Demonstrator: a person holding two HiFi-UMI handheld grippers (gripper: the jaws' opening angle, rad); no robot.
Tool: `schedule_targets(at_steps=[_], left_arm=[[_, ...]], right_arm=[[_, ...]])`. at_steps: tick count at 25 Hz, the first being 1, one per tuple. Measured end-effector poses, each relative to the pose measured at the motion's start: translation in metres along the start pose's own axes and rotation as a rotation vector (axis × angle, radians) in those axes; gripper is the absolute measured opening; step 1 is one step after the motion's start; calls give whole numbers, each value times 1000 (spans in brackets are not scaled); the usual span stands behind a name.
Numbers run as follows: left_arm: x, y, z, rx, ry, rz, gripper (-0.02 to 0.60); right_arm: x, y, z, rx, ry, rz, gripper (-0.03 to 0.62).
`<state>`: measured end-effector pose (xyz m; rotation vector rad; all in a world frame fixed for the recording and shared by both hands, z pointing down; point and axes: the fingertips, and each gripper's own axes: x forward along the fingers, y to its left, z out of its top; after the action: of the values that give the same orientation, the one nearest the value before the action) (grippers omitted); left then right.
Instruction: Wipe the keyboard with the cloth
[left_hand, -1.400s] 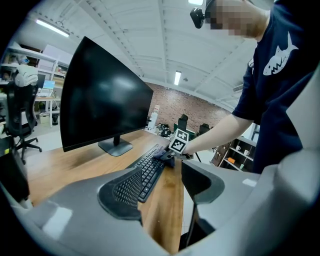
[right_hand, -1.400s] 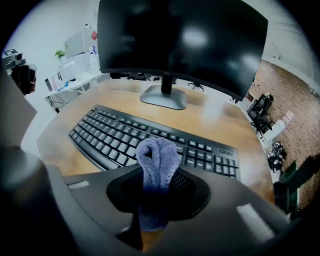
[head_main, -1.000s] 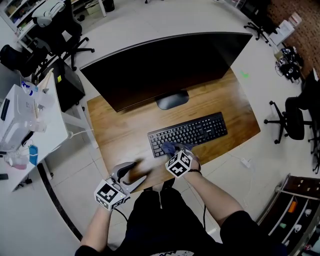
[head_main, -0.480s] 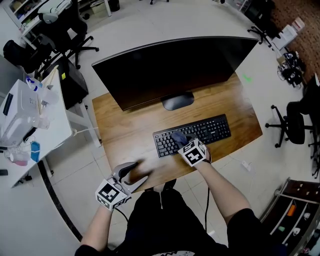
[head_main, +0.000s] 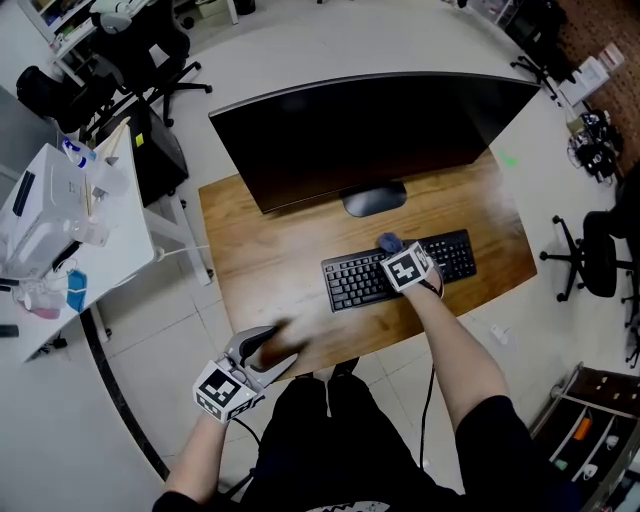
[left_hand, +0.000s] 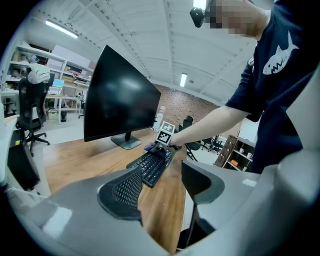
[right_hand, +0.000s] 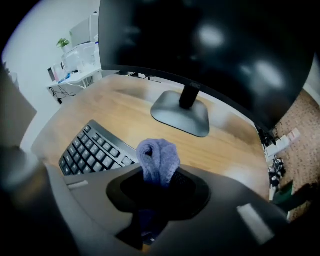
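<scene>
The bluish cloth (right_hand: 158, 159) is pinched between the closed jaws of the right gripper (right_hand: 161, 189). Its bunched end sticks out over the far edge of the black keyboard (head_main: 355, 282), right of the middle. The keyboard lies on the wooden desk (head_main: 255, 250), just in front of the stand of the monitor (head_main: 370, 130). The left gripper (left_hand: 159, 186) hangs over the desk's near edge, its jaws apart and holding nothing.

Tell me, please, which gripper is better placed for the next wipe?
Right. The right gripper is shut on the cloth at the keyboard; the left gripper is open, empty, at the desk's near edge.
</scene>
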<state>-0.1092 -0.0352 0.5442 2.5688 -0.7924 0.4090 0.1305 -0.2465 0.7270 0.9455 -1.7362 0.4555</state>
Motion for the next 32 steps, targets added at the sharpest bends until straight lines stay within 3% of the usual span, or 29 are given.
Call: schedule_targets(at_steps=[3, 8, 15, 25, 32], left_arm=[[-7, 7, -4, -4, -5, 14, 238], [-7, 6, 1, -9, -11, 13, 238], [-6, 5, 2, -5, -13, 1, 238], [13, -2, 12, 14, -4, -38, 238], [28, -8, 17, 31, 2, -63, 238]], right_arm=[[4, 38, 18, -66, -13, 43, 92], [-1, 113, 57, -276, -82, 133, 92], [-12, 191, 52, -575, -118, 217, 92], [-39, 224, -19, -699, -166, 315, 92], [-43, 186, -55, -689, -129, 294, 91]])
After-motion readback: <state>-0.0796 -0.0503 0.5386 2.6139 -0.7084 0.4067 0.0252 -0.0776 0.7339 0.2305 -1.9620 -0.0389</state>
